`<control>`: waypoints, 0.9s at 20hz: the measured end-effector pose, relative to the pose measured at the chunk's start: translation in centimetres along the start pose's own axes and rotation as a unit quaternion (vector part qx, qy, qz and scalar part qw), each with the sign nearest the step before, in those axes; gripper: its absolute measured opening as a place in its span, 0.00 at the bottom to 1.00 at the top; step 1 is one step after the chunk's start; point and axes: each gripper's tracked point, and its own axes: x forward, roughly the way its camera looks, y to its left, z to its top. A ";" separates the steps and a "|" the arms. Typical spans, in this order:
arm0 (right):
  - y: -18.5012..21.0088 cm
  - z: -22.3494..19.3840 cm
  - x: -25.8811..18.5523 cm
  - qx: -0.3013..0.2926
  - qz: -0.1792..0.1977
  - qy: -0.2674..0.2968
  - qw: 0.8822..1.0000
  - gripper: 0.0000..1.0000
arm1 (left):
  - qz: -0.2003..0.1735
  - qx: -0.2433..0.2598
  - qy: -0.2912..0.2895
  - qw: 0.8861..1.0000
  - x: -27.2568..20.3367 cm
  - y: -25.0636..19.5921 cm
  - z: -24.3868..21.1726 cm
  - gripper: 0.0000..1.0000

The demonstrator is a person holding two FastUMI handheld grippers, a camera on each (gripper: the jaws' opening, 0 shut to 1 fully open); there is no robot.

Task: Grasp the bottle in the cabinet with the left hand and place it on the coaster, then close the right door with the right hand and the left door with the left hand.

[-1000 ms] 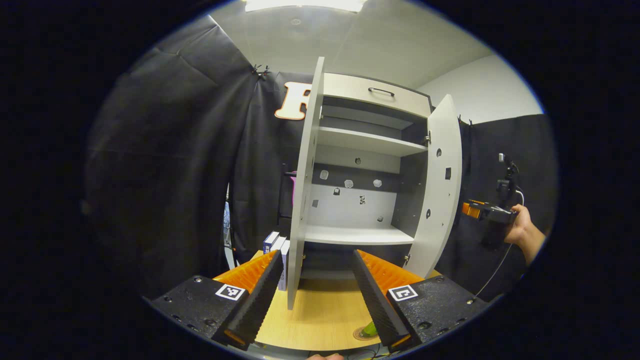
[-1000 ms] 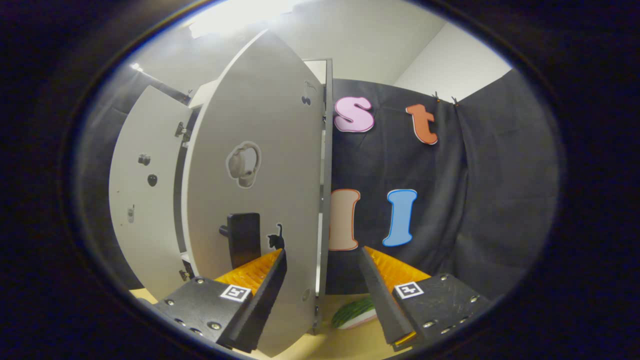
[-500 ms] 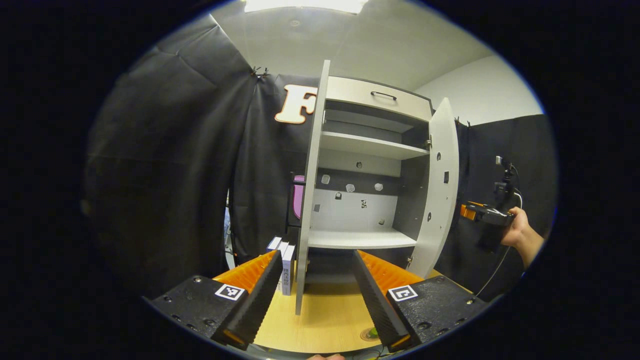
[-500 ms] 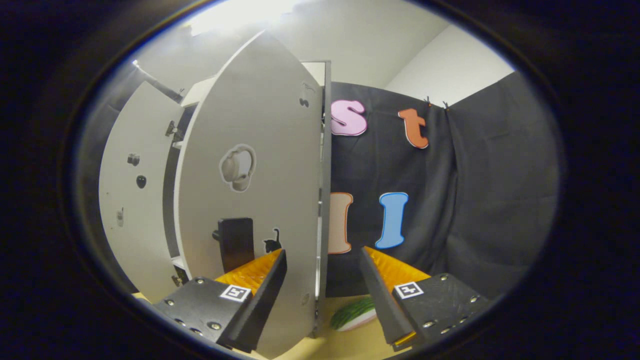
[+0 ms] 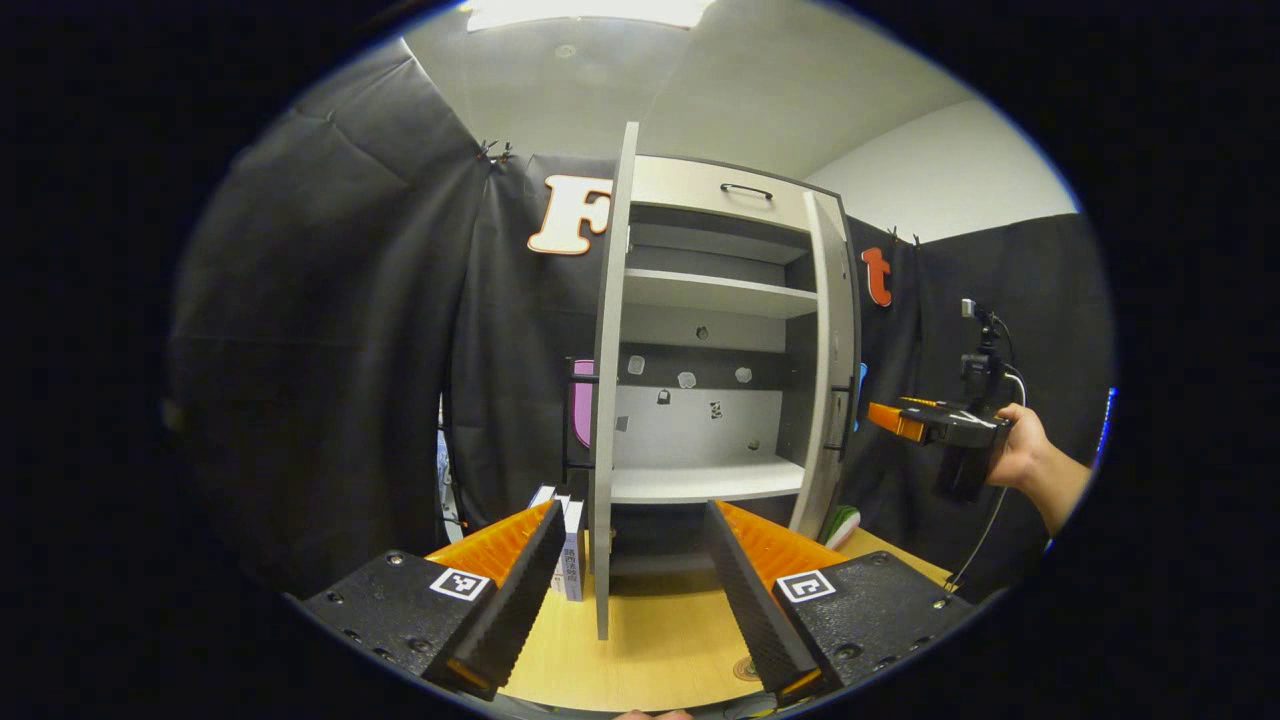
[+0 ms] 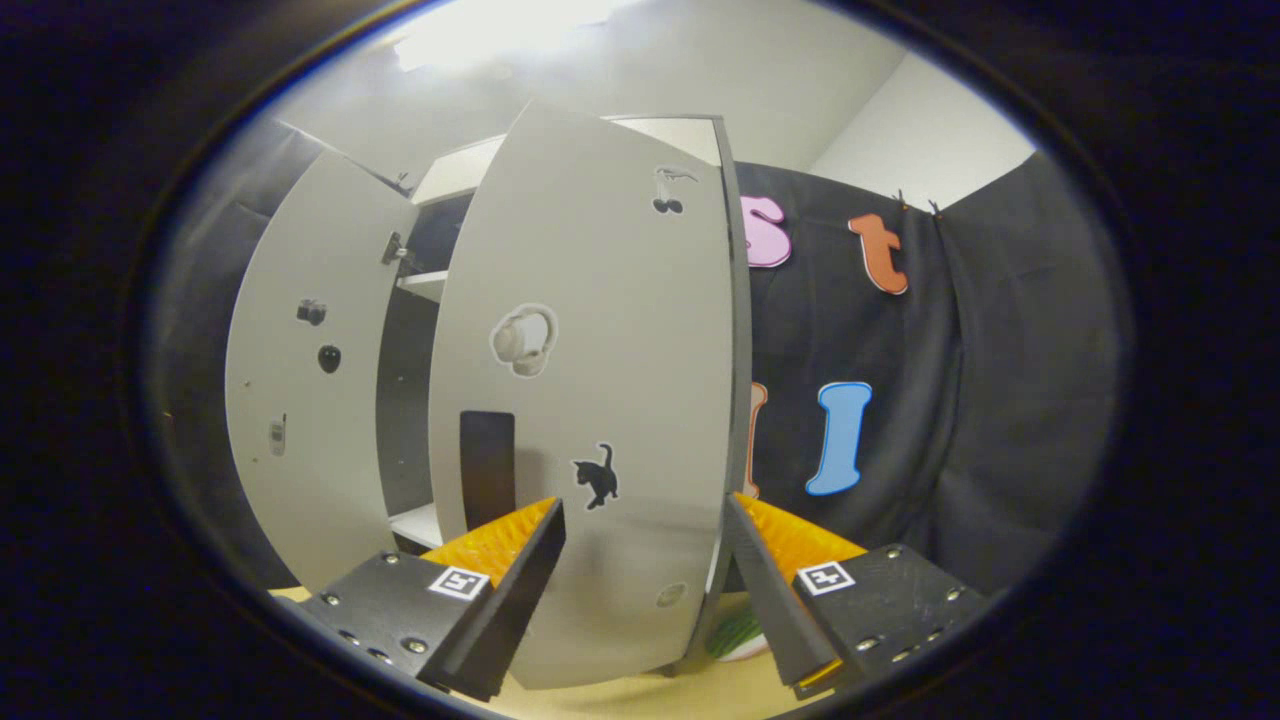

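The grey cabinet [image 5: 735, 190] stands on the wooden table, its shelves bare. Its left door [image 5: 603, 400] stands wide open, edge-on to me in the left gripper view. The right door [image 5: 828, 380] is swung most of the way in. Its outer face [image 6: 600, 380] with a dark handle [image 6: 487, 455] rises right in front of my right gripper [image 6: 645, 510], which is open. A hand holds that right gripper [image 5: 900, 418] just beside the door's outer side. My left gripper [image 5: 633, 518] is open, low before the cabinet. A sliver of the coaster [image 5: 745, 668] peeks out by its right finger.
Small boxes [image 5: 568, 540] stand left of the open left door. A green and white object [image 6: 735, 635] lies on the table right of the cabinet. The left door's inner face [image 6: 300, 400] carries small stickers. Black cloth walls close in behind and at both sides.
The right door has swung markedly toward the cabinet, with the right gripper following its outer face. The left gripper has stayed low in front, shifting only slightly.
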 end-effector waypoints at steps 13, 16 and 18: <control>2.6 -0.5 -3.6 -0.036 0.023 -0.016 0.999 0.96 | 0.005 0.002 0.013 1.000 2.7 6.3 -0.7 0.89; 2.5 -1.0 -4.4 -0.039 0.014 -0.001 0.999 0.94 | 0.007 0.000 0.020 1.000 3.9 8.3 -1.2 0.89; 2.5 -0.8 -5.1 -0.044 0.008 0.000 0.999 0.96 | 0.018 -0.001 0.022 1.000 4.9 10.2 -1.2 0.89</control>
